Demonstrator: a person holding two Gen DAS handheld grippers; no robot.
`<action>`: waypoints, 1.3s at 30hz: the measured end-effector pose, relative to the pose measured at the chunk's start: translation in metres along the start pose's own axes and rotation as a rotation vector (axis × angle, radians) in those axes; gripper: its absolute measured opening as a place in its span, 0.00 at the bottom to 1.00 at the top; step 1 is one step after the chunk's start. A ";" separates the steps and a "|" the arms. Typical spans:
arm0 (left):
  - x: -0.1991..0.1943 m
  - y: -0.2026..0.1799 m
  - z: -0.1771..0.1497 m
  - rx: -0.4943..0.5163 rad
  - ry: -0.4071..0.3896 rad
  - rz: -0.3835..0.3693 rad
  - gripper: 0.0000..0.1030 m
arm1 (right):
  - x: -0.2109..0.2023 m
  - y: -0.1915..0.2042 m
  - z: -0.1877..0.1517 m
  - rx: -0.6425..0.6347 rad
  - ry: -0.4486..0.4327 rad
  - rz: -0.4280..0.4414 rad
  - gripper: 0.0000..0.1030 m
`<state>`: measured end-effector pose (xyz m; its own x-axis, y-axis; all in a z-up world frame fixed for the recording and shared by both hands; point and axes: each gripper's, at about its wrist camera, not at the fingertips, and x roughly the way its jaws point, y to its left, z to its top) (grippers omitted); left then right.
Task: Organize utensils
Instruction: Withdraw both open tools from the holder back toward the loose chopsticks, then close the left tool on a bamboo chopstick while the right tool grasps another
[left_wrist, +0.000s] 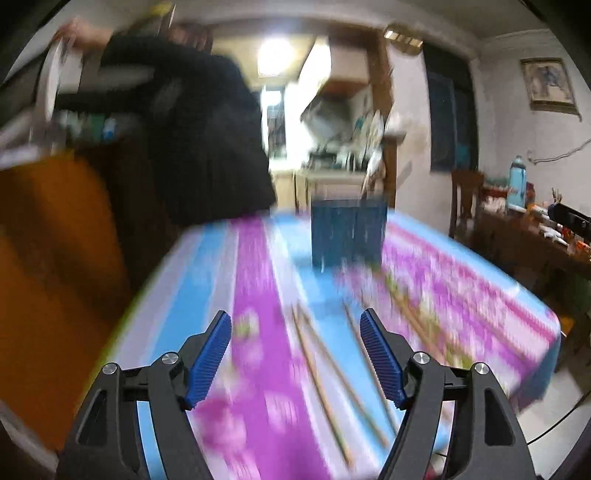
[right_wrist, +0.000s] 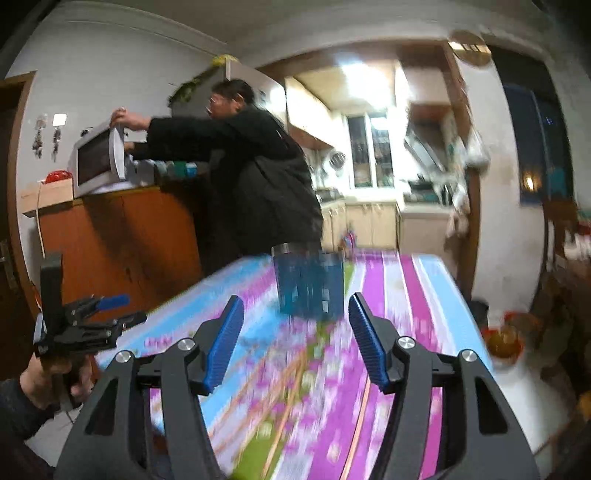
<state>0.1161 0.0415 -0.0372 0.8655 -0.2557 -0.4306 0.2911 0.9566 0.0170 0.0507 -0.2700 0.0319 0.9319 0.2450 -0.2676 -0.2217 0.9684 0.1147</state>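
Observation:
A dark blue utensil holder stands on the far part of a table covered with a purple, blue and white flowered cloth; it also shows in the right wrist view. Several wooden chopsticks lie on the cloth between and ahead of my left gripper, which is open and empty. My right gripper is open and empty above the cloth, with chopsticks blurred below it. The left gripper shows at the left of the right wrist view. Both views are motion-blurred.
A person in black stands behind the table reaching into a white microwave on an orange-brown cabinet. A dark side table with bottles is to the right. A kitchen doorway lies behind.

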 end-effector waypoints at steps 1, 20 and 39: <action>0.003 -0.002 -0.016 -0.015 0.035 -0.001 0.71 | -0.002 0.002 -0.016 0.003 0.019 -0.025 0.55; -0.008 -0.038 -0.086 0.025 0.041 -0.035 0.32 | 0.005 0.050 -0.119 -0.006 0.202 0.031 0.34; -0.003 -0.019 -0.103 -0.010 0.039 -0.005 0.32 | 0.051 0.078 -0.153 -0.048 0.204 -0.087 0.15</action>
<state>0.0660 0.0385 -0.1292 0.8474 -0.2550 -0.4658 0.2913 0.9566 0.0061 0.0373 -0.1745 -0.1193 0.8715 0.1607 -0.4633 -0.1614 0.9861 0.0384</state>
